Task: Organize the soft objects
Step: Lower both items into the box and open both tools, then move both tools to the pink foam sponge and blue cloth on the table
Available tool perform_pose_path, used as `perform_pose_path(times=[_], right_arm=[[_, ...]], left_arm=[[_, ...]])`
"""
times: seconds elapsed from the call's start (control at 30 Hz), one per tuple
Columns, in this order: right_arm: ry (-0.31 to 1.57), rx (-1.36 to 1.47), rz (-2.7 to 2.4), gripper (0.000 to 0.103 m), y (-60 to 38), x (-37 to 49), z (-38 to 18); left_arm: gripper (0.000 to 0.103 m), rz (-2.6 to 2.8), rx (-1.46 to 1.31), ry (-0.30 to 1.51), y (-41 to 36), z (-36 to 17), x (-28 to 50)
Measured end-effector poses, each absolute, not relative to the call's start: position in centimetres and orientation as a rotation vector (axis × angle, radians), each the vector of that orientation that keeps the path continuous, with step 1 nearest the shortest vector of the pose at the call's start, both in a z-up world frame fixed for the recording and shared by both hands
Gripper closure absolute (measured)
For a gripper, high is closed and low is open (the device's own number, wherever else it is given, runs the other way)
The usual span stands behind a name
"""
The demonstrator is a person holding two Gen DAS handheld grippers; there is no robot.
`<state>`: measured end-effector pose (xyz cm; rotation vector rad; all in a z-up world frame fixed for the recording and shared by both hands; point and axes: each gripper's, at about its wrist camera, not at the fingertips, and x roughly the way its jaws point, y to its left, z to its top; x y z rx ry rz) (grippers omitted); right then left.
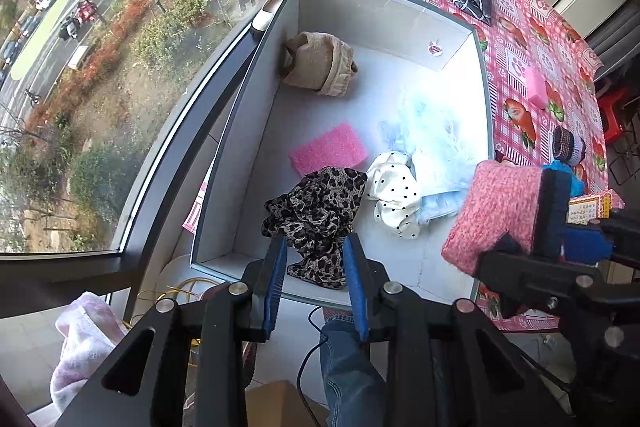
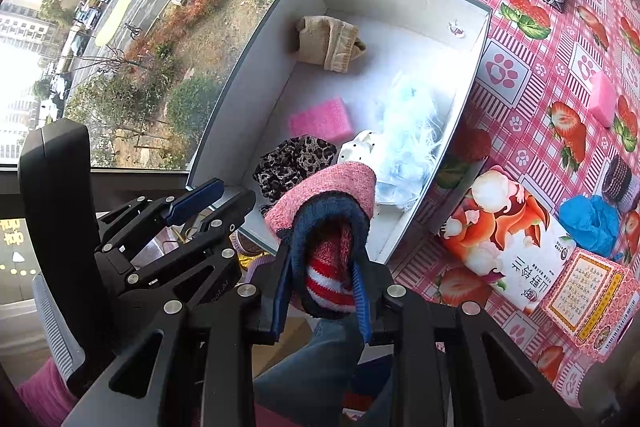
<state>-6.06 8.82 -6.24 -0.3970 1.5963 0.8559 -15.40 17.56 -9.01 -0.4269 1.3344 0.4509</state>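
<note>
The step in hand is the placing of a soft item into the open box (image 1: 384, 5), which is standing on the bench (image 2: 532, 75) under a pink strawberry-print cloth, hard against the window. The right tool (image 2: 320, 291) is gripping a pink knitted sock (image 2: 320, 195) by its dark blue cuff, its two blue fingers (image 2: 362, 303) pressing the cuff from either side; the sock is hanging over the near right corner of the box, not yet resting on the floor of it. The left tool (image 1: 316, 267) is standing over the near edge of the box with the leopard-print cloth (image 1: 316, 211) between its fingers (image 1: 276, 287); the fingers are sitting partly apart, and whether they are actually pinching the cloth cannot be told from either view. Already lying inside the box are a beige knitted hat (image 1: 320, 63), a pink sponge (image 1: 328, 149), a white polka-dot cloth (image 1: 394, 195) and a pale blue fluffy item (image 1: 436, 147). Judging from this, the next move is calling for the right tool to carry the sock further over the box floor, lower it onto a bare patch near the front, and open. A second pink sponge (image 2: 602, 99), a blue glove (image 2: 588, 219) and a small knitted piece (image 2: 618, 183) are lying on the bench outside the box, probably awaiting collection.
</note>
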Motion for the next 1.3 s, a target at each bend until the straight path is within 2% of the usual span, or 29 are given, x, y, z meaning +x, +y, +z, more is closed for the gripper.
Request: perform_pose_path(times=[0.03,0.07,0.1,0.13,0.2,0.23,0.27,0.3,0.37,0.7,0.97,1.03,1.07,1.3], right_arm=[[1.592,-0.39,0.853,0.046,8.8,-6.0,-6.2],[1.581,-0.389,0.848,0.041,8.7,-5.9,-6.0],[1.569,-0.394,0.845,0.041,8.7,-5.8,-5.8],[1.563,-0.395,0.844,0.041,8.7,-5.7,-5.7],[1.564,-0.378,0.836,0.032,8.5,-5.4,-5.6],[1.561,-0.368,0.831,0.019,8.4,-5.3,-5.5],[1.555,-0.361,0.822,0.014,8.3,-5.1,-5.4],[1.553,-0.359,0.814,0.014,8.2,-5.0,-5.3],[1.555,-0.358,0.8,0.014,7.9,-4.6,-5.2],[1.501,-0.207,0.685,0.014,2.2,0.7,-0.7],[1.467,-0.018,0.443,0.014,-9.9,8.1,2.1],[1.477,0.042,0.353,0.01,-13.8,9.8,1.6],[1.486,0.073,0.306,0.0,-15.6,10.5,1.2],[1.607,0.187,0.105,0.0,-25.3,13.1,-5.7]], left_arm=[[0.046,0.454,-0.427,1.332,17.6,-9.0,-15.4],[0.037,0.466,-0.425,1.328,17.6,-8.9,-15.5],[0.033,0.47,-0.428,1.325,17.7,-8.9,-15.5],[0.025,0.472,-0.435,1.322,17.8,-8.9,-15.6],[0.021,0.476,-0.446,1.308,17.9,-8.7,-15.7],[0.02,0.477,-0.448,1.302,17.9,-8.7,-15.7],[0.017,0.475,-0.453,1.294,17.9,-8.5,-15.7],[0.015,0.472,-0.462,1.283,18.0,-8.4,-15.7],[0.0,0.456,-0.498,1.257,18.1,-7.9,-15.6],[0.0,0.331,-0.519,1.197,16.3,-5.1,-12.2],[0.0,0.186,-0.402,1.255,10.7,-4.8,-6.9],[0.0,0.155,-0.364,1.272,9.1,-5.0,-5.4],[0.0,0.142,-0.349,1.281,8.4,-5.1,-4.7],[0.0,0.097,-0.293,1.35,5.0,-6.1,1.2]])
